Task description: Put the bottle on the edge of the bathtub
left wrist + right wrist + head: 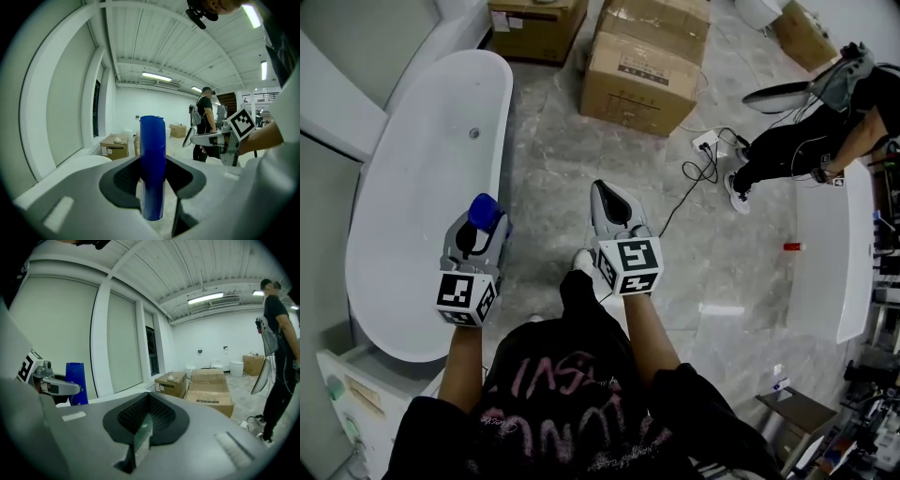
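My bottle (153, 164) looks like smooth blue plastic with a soft sheen. The shell of my left gripper (478, 231) is matt grey plastic, and so is that of my right gripper (606, 193). Their black pads (140, 414) have a fine, ribbed, rubbery-looking texture. The marker cubes (630, 265) are matt, printed black on white. The tub (403, 169) is white, smooth and glossy. The floor (553, 178) is grey veined stone or tile, polished enough to mirror the lights. The boxes (642, 70) are matt brown cardboard. My top (553, 394) is black cloth with a pink print.
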